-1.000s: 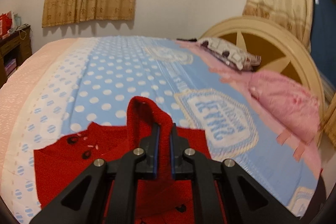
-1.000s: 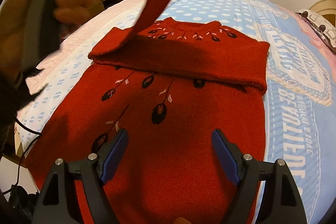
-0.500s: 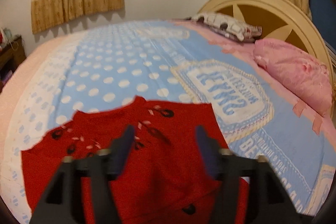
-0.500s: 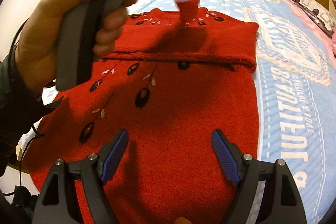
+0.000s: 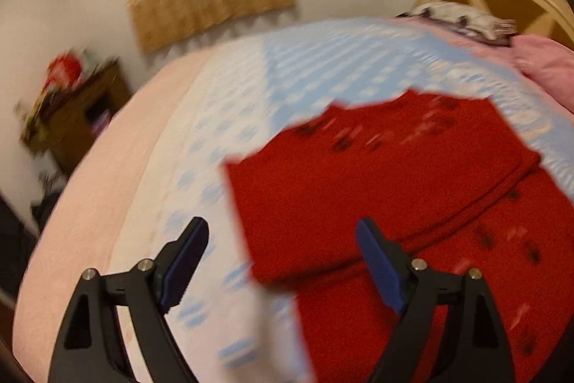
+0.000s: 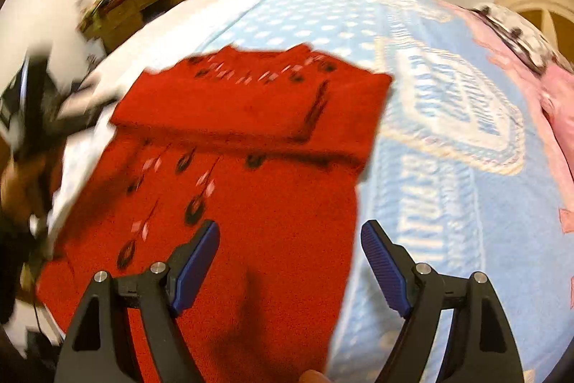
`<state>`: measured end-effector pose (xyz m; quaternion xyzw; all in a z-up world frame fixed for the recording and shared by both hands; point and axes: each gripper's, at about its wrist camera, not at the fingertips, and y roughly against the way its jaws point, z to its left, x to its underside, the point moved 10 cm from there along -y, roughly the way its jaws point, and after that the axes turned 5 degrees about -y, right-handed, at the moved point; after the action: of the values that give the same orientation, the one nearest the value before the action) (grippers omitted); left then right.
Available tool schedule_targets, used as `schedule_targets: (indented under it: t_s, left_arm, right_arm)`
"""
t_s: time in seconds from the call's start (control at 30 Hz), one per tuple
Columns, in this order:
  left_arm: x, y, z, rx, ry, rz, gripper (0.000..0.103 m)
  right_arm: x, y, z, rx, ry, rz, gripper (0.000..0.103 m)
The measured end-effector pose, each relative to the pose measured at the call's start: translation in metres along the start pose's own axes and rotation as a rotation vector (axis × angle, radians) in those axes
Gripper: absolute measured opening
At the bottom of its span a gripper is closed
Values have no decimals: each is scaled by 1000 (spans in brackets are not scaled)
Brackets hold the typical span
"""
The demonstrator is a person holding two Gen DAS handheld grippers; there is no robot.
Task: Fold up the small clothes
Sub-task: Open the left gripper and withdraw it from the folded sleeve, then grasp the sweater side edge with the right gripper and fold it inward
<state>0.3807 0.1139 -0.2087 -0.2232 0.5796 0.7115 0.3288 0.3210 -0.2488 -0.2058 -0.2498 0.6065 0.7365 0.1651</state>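
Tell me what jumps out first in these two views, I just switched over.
The red sweater dominates, spread on the blue polka-dot bedspread with its sleeves folded across the chest. Both the left gripper and right gripper hang open above it, holding nothing. A pink pillow lies by the headboard.

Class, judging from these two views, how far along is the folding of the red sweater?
Done: the red sweater's sleeves lie folded across its chest. In hand: nothing. The left tongs have just opened and hold nothing; the right tongs hang open above the body. Left: folding the lower body on the bedspread.
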Motion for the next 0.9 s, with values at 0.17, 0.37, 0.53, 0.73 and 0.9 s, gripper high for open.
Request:
schedule_targets:
  t_s: [0.17,0.37,0.53,0.73,0.9]
  left_arm:
    - [31,-14,8,46,55,75,87]
    - [34,-31,-5,62,14,104,87]
    - [31,-50,17,25,70,112,93]
    - [43,-57,31,46,175,114,102]
    - [45,-56,32,30,168,109,102]
  right_arm:
    - [-32,-12,-14,-16,-129,-25,82]
    - [-42,-38,5,-22,-140,9,82]
    - [-47,-62,2,-4,-145,25,82]
    - [-70,-86,-5,8,-167,16,78]
    - [-80,-120,-8,51,-173,59,57]
